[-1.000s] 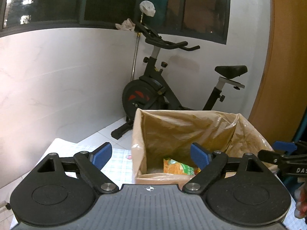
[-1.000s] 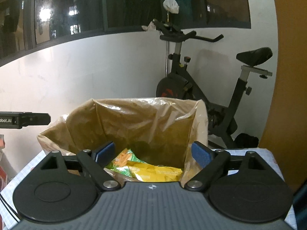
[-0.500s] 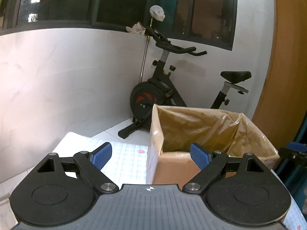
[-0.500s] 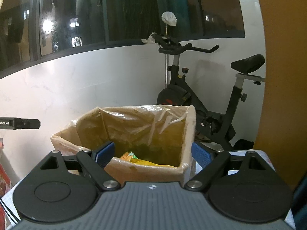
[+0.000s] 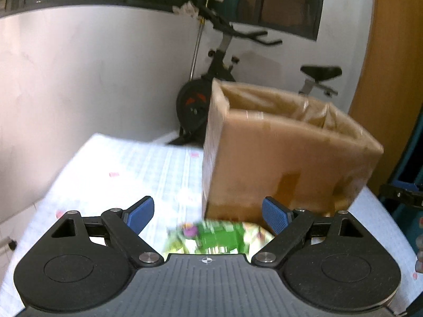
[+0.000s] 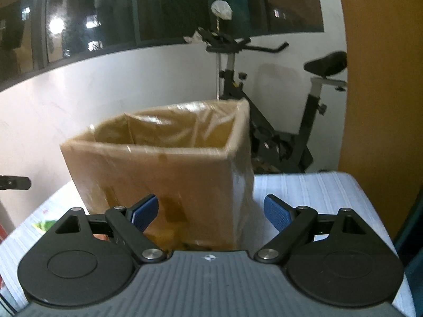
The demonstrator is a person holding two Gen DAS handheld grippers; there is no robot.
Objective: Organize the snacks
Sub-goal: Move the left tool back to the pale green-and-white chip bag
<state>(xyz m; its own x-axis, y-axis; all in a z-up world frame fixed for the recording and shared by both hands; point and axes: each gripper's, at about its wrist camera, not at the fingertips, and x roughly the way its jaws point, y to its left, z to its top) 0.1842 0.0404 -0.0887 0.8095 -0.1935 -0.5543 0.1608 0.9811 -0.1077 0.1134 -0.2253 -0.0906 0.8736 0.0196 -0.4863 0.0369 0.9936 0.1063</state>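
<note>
A brown cardboard box (image 5: 285, 163) lined with clear plastic stands on the white cloth-covered table (image 5: 127, 169); it also shows in the right wrist view (image 6: 164, 174). My left gripper (image 5: 208, 212) is open and empty, low in front of the box, just above a green snack packet (image 5: 216, 237) lying on the table. My right gripper (image 6: 211, 211) is open and empty, close to the box's near wall. The box's inside is hidden from both views. A green packet edge (image 6: 43, 224) lies at the left of the right wrist view.
A black exercise bike (image 5: 211, 84) stands behind the table by the white wall; it also shows in the right wrist view (image 6: 277, 132). A wooden panel (image 6: 380, 105) rises at the right. Dark windows run above the wall.
Both grippers have pulled back and dropped from above the box opening to in front of it. The snacks inside are no longer visible. A green packet has come into the left view.
</note>
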